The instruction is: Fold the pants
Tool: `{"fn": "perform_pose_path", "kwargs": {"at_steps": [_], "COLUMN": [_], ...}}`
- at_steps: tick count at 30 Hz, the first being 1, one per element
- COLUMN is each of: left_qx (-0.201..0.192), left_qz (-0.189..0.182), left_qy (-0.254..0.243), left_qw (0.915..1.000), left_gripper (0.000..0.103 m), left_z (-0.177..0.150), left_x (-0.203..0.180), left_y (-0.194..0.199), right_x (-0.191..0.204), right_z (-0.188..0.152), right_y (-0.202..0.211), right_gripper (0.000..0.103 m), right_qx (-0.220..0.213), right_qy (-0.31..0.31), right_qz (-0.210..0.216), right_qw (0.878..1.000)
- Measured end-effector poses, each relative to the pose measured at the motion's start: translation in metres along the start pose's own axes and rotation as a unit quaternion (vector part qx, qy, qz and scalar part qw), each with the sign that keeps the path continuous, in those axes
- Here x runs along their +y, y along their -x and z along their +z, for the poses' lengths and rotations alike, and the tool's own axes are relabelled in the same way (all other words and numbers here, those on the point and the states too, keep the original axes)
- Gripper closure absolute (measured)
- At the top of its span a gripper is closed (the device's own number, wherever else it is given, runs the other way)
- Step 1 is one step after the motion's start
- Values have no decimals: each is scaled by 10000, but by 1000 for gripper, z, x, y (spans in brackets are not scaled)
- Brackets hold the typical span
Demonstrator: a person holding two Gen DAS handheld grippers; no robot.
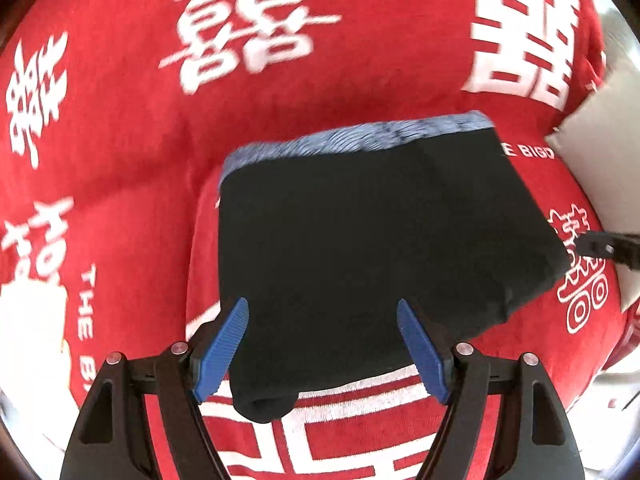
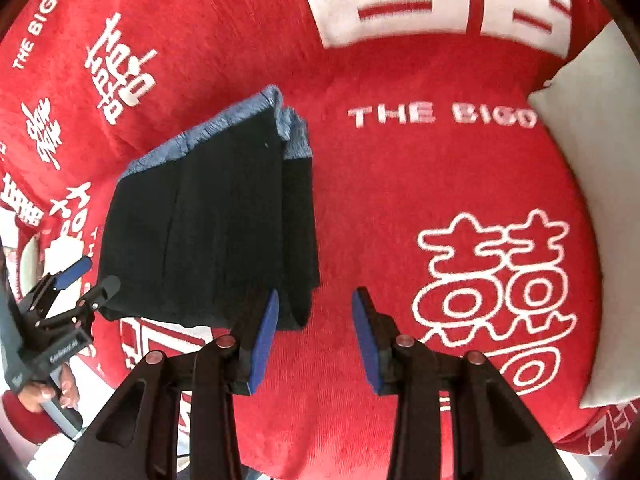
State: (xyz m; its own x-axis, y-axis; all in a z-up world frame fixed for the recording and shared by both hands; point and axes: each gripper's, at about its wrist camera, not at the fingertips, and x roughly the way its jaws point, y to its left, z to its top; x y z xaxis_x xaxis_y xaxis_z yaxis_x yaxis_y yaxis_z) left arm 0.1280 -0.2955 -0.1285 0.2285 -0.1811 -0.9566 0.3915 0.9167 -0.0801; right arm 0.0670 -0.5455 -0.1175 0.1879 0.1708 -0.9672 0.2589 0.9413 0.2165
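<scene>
From my remote station, several items are only partly readable: the right gripper (image 1: 600,249) enters the left wrist view only as a dark tip at the right edge, cut off by the frame, and the upper lettering in both views is blurred. The folded layers of the pants (image 1: 360,248) hide one another, so I cannot count them; the near end shows a rolled black fold at lower centre of the left wrist view. In that view the left gripper (image 1: 323,350) stands wide, its blue pads (image 1: 222,350) either side of the near edge of the pants, gripping nothing. In the right wrist view the right gripper (image 2: 315,338) is also spread apart and empty, its left pad overlapping the lower right corner of the pants (image 2: 208,232), which lie folded at centre left with a blue-grey waistband (image 2: 192,136) along the top edge. The left gripper (image 2: 86,276) appears at the far left, with a hand (image 2: 52,394) on its handle. The surface is a red blanket (image 2: 400,184) printed with white characters and the words "THE BIGD". A white pillow (image 2: 580,160) lies at the right edge.
</scene>
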Motion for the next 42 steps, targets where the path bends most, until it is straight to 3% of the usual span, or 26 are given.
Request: {"fn": "perform_pose_path", "kwargs": {"at_steps": [3,5,7,9,14,18,23,29,36,40,42], "left_qx": [177,194,197,211,191,163,135,-8,260,487,569], "left_qz": [-75,-133,-206,-222,-232,-279,-240,-89,-176,-220,-203], "left_qy": [284,304,273,302,246,278,832,953,1118,1020,1012], "left_qw": [9994,9993,9992,9991,9992,9991,9962,9954,9932,9934,9930], "left_gripper": [25,25,18,18,18,18,18,18,18,18,18], "left_z": [-5,-9,-12,-16,-22,-19,-10,6,17,16,14], "left_x": [12,14,14,15,15,20,50,69,69,60,56], "left_y": [-15,-23,-28,-35,-41,-29,-17,-8,-19,-31,-37], "right_x": [17,32,38,43,29,32,32,26,24,47,53], "right_z": [-2,-1,-2,-4,-11,-20,-20,-4,25,19,15], "right_y": [10,-1,-13,-33,-65,-70,-69,-36,-19,-34,-47], "right_gripper": [62,65,67,67,67,64,64,64,62,61,55], "right_qx": [-258,-135,12,184,489,554,565,213,-127,15,215], "right_qy": [181,335,417,502,90,243,152,158,-62,269,390], "right_qz": [39,122,163,28,103,-38,-5,6,10,-54,-175], "right_qw": [9995,9993,9990,9986,9987,9982,9983,9996,9999,9996,9989]}}
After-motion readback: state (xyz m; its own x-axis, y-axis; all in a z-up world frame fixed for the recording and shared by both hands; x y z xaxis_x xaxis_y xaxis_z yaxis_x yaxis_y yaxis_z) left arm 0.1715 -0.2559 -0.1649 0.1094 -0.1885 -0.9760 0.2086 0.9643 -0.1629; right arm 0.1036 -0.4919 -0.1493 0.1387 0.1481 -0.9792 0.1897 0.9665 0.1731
